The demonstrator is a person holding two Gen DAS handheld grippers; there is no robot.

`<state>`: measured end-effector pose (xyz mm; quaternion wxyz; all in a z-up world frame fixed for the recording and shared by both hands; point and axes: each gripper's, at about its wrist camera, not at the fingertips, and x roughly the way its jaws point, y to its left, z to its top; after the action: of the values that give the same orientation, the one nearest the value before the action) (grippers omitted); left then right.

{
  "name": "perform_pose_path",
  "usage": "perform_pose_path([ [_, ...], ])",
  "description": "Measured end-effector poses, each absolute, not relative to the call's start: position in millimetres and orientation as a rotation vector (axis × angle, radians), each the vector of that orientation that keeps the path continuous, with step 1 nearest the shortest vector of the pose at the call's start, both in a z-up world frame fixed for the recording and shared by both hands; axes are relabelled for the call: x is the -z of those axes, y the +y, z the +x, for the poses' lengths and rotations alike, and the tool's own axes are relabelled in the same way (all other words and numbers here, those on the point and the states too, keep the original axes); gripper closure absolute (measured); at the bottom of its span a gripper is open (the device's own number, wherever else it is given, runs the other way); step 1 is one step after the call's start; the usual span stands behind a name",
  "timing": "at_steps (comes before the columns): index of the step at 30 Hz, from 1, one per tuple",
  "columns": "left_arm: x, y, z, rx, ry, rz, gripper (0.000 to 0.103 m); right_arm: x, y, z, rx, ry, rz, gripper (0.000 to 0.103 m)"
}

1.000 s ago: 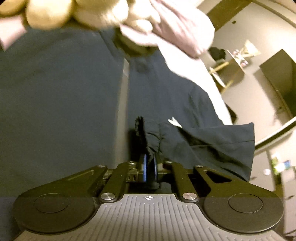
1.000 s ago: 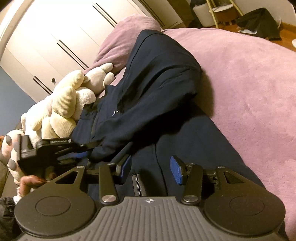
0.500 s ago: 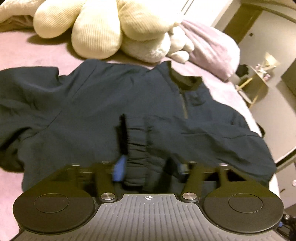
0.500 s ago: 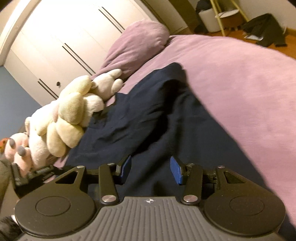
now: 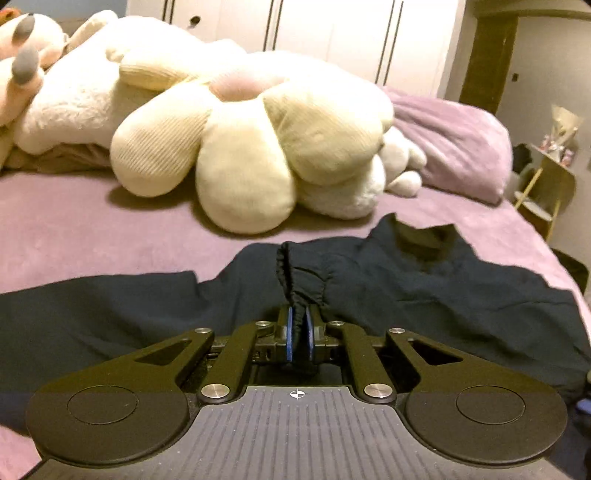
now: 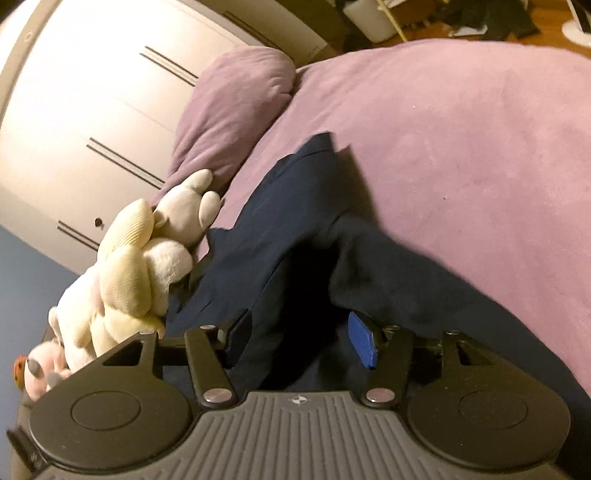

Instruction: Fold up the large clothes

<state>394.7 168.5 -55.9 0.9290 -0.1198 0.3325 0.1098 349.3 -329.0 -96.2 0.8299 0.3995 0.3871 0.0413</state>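
A dark navy jacket [image 5: 424,288] lies spread on a purple bed [image 5: 92,229]. My left gripper [image 5: 299,325] is shut on the jacket's elastic sleeve cuff [image 5: 295,280], which bunches up just ahead of the blue pads. The collar [image 5: 421,236] points toward the plush toys. In the right wrist view the same jacket [image 6: 280,229] fills the middle. My right gripper [image 6: 299,336] is open and low over the dark fabric, with cloth lying between the blue pads [image 6: 362,339].
Large cream plush toys [image 5: 240,147] and a purple pillow [image 5: 454,144] lie at the head of the bed. White wardrobe doors [image 6: 92,122] stand behind. A small side table [image 5: 550,184] stands to the right. Clutter sits on the floor [image 6: 480,18] beyond the bed.
My left gripper opened half a second ago and has shut again on the sleeve cuff, now low over the bed. The raised jacket has dropped flat. My right gripper stays open, closer to the cloth.
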Motion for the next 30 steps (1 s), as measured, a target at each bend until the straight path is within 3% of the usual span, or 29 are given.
perform_pose_path([
  [3, 73, 168, 397, -0.217, 0.731, -0.261, 0.093, 102, -326, 363, -0.072, 0.834, 0.853, 0.052],
  [5, 84, 161, 399, -0.205, 0.749, -0.255, 0.092, 103, -321, 368, -0.047, 0.843, 0.784, 0.079],
  [7, 93, 153, 402, -0.171, 0.767, -0.259, 0.091, 101, -321, 369, -0.051, 0.806, 0.734, 0.089],
  [13, 111, 137, 412, -0.185, 0.805, -0.184, 0.083, 106, -330, 365, 0.055, 0.755, 0.574, 0.091],
  [17, 107, 145, 406, -0.225, 0.769, -0.134, 0.083, 84, -325, 356, 0.017, 0.763, 0.496, 0.081],
  [24, 110, 150, 402, -0.173, 0.804, -0.239, 0.089, 49, -291, 338, -0.079, 0.66, 0.309, 0.079],
  [27, 111, 153, 398, -0.141, 0.81, -0.283, 0.071, 59, -266, 354, -0.106, 0.697, 0.199, 0.079],
  [30, 115, 162, 399, -0.143, 0.826, -0.364, 0.07, 81, -250, 371, -0.115, 0.769, 0.135, 0.079],
])
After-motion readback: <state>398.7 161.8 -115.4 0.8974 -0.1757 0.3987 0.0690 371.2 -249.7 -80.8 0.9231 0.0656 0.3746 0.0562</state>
